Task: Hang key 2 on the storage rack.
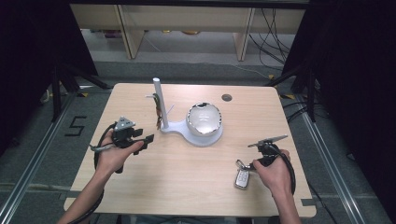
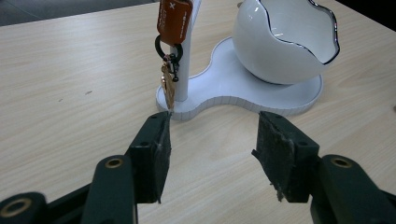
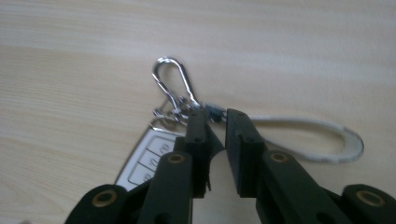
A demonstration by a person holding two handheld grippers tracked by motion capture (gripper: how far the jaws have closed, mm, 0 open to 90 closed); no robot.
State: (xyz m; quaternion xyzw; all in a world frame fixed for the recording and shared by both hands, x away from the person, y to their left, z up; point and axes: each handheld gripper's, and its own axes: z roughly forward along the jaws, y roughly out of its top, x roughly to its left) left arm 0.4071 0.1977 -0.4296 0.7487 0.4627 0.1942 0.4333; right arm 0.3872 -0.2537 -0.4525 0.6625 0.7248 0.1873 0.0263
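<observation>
A car key fob lies on the wooden table near the front right, with a silver carabiner and a pale strap loop attached. My right gripper points down at the small link joining them; its jaws stand a narrow gap apart, with the link at their tips. In the high view the right gripper sits just above the fob. My left gripper is open and empty, facing the white stand's post, where an orange tag with keys hangs.
The white stand's base carries a white egg-shaped bowl with a wavy rim at the table's middle. A small round hole is at the back. The left gripper rests at the left of the stand.
</observation>
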